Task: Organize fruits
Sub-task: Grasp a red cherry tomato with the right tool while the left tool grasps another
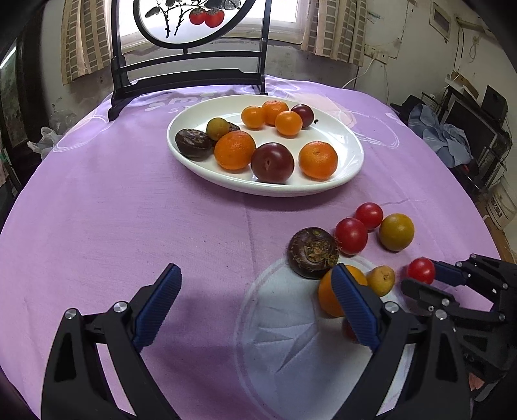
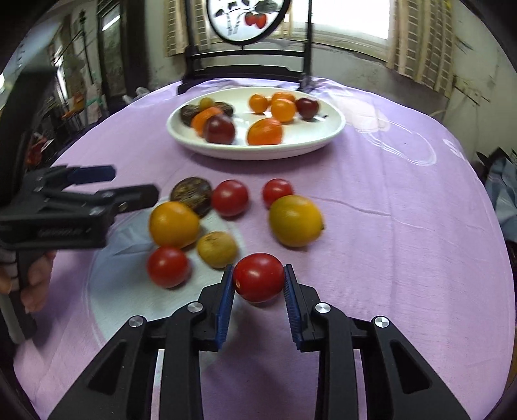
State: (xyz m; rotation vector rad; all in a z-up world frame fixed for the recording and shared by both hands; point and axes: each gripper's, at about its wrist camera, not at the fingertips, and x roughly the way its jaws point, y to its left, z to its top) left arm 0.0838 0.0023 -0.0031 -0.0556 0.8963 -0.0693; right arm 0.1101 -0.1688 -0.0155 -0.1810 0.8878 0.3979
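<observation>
Home: curtained window [image 1: 336,29], clothed table [image 1: 129,210]

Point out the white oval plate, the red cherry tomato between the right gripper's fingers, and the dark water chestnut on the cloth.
white oval plate [image 1: 350,147], left wrist view, bare right rim.
red cherry tomato [image 2: 258,277], right wrist view, front middle.
dark water chestnut [image 1: 312,251], left wrist view, top face.

**Loose fruit crowds the right tool; the left has bare cloth**

Ahead of the left tool [image 1: 255,290] the purple-clothed surface [image 1: 129,210] lies bare up to the white oval plate [image 1: 352,161]. A dark ridged round fruit [image 1: 312,252] and an orange citrus [image 1: 328,292] stand beside its right finger. Red tomatoes [image 2: 168,266] and a yellow-green fruit [image 2: 295,220] flank the right tool [image 2: 258,284].
</observation>
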